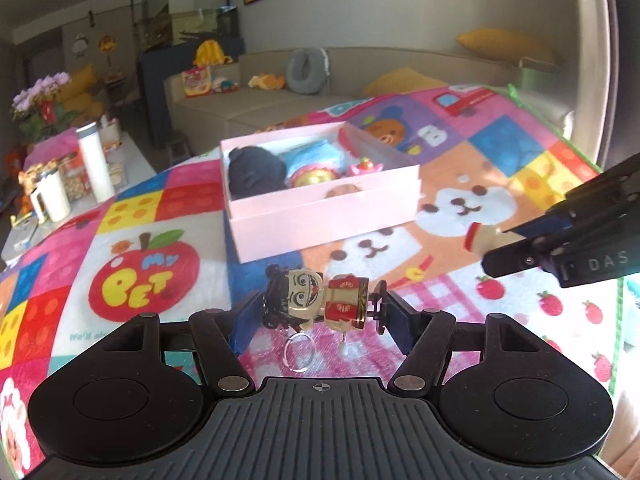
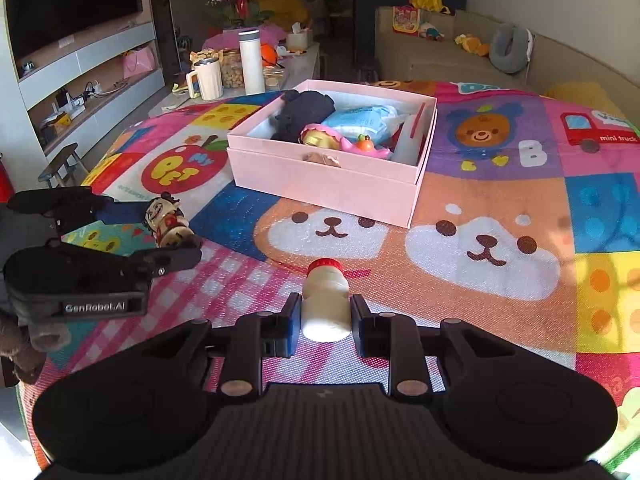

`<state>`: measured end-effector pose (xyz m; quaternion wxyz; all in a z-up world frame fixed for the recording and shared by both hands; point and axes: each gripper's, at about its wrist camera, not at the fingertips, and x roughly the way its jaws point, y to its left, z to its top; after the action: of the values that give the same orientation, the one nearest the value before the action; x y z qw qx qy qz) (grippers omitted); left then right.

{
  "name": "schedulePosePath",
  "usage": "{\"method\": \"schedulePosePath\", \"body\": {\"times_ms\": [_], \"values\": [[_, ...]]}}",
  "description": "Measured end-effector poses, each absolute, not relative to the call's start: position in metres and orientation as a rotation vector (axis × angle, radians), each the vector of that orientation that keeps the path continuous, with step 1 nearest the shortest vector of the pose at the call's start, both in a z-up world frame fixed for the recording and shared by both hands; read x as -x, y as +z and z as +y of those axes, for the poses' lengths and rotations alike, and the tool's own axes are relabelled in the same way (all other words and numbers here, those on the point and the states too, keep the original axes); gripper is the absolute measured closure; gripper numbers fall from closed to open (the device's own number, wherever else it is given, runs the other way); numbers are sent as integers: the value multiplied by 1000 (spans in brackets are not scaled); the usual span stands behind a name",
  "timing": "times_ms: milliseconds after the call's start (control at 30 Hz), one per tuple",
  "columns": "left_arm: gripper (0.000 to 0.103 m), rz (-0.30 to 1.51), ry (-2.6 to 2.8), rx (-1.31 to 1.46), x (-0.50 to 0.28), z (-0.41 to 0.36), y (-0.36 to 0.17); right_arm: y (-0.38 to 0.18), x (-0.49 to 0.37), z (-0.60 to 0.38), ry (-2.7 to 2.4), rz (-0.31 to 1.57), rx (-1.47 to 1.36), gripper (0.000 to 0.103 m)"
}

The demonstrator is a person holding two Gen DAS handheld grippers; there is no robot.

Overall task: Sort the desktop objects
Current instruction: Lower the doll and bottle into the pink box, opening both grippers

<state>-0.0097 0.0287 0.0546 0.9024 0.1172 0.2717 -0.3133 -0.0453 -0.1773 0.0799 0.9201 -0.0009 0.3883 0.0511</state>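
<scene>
Left gripper point(image 1: 320, 306) clamps a grinning red-robed toy figurine point(image 1: 318, 300), right gripper point(image 2: 325, 316) a cream red-capped bottle point(image 2: 325, 300), apparently plastic, before the pink cardboard box point(image 2: 320, 184).

Daylight comes from the right of both frames, washing the mat point(image 1: 500, 184) pale there. Far room at upper left is dim. Fisheye bends edges; backgrounds look soft, corners darken.

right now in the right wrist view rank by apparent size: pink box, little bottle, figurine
1. pink box
2. little bottle, in the right claw; nearness inflates it
3. figurine, in the left claw; farther, so unsure
</scene>
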Motion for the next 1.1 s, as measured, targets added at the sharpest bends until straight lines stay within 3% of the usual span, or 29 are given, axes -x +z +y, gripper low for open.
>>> {"method": "schedulePosePath", "body": {"times_ms": [333,400,433,467,600,767,867,1100], "values": [[31,340,-643,-114,-64,3,124,172,-11,-206,42,548,-96,78],[17,359,-639,-59,-97,-6,127,180,-39,-214,47,533,-134,78],[11,379,-630,-35,-110,-8,126,179,-54,-218,38,538,-144,70],[9,390,-618,-20,-117,-7,125,176,-68,-223,-4,545,-149,56],[6,428,-572,-35,-116,12,100,153,-73,-241,-57,547,-170,40],[2,562,-556,-71,-99,27,47,108,-57,-246,-71,570,-143,11],[0,622,-507,-63,-88,29,27,80,-49,-237,-35,639,-127,0],[0,628,-355,-71,-77,19,7,15,-53,-199,-119,748,-36,0]]}}
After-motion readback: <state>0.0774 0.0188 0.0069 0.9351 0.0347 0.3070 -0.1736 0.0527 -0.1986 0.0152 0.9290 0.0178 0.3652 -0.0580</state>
